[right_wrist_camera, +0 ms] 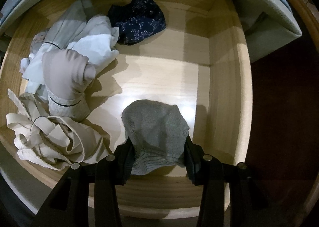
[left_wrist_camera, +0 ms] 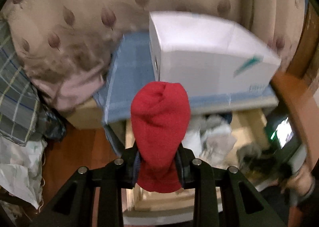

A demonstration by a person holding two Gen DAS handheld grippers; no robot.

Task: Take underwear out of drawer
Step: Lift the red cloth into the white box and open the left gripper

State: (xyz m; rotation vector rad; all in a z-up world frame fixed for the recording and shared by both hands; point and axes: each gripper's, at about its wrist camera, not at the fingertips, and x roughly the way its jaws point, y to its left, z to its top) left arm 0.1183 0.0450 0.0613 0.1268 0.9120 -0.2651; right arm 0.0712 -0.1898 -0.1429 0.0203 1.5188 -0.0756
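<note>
My left gripper (left_wrist_camera: 158, 165) is shut on a red knitted garment (left_wrist_camera: 159, 125), held up in the air above the open wooden drawer (left_wrist_camera: 249, 119). My right gripper (right_wrist_camera: 158, 157) points straight down into the drawer (right_wrist_camera: 225, 87) and is shut on a grey knitted garment (right_wrist_camera: 155, 129), which bunches between its pads over the drawer floor. Left of it lie a cream garment with straps (right_wrist_camera: 53, 137), a rolled beige garment (right_wrist_camera: 63, 79) and pale grey-white cloth (right_wrist_camera: 83, 41). A dark blue patterned garment (right_wrist_camera: 137, 20) sits at the far end.
A white box (left_wrist_camera: 209, 51) stands on a blue cover (left_wrist_camera: 127, 79) on the cabinet top behind the drawer. A leaf-patterned curtain (left_wrist_camera: 79, 7) hangs beyond. Plaid cloth (left_wrist_camera: 14, 87) and white bags (left_wrist_camera: 18, 167) crowd the left; a brown wooden edge (left_wrist_camera: 295, 99) curves on the right.
</note>
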